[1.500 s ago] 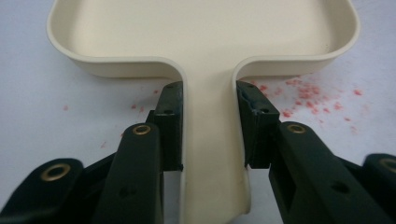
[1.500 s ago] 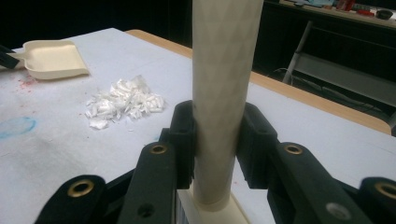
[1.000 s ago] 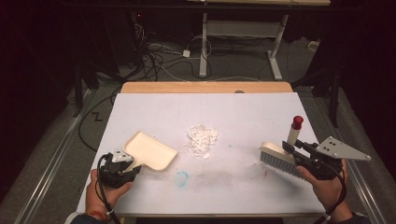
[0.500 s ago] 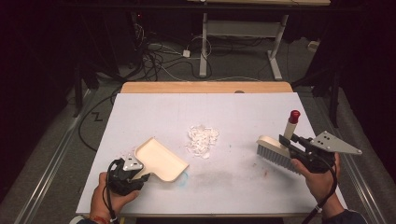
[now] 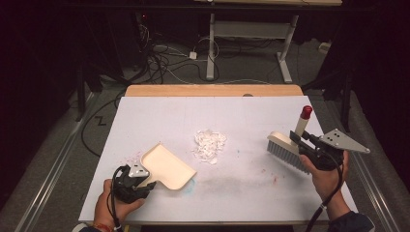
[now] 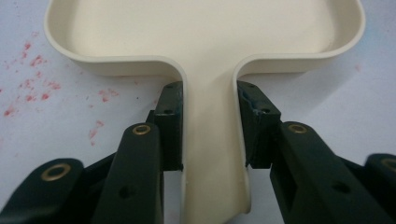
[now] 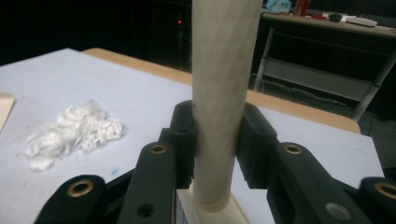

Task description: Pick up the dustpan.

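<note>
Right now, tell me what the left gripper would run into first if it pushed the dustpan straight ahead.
Probably the pile of white scraps. The left gripper, shut on the dustpan, points roughly toward it across bare table, though the line may pass slightly beside it.

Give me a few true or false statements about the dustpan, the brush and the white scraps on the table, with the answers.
1. The left claw grips the dustpan by its handle. True.
2. The white scraps lie inside the dustpan. False: they sit on the table, apart from it.
3. The right claw is shut on the brush handle. True.
4. The brush handle has a blue tip. False: the tip is red.
5. The scraps lie between dustpan and brush. True.
</note>
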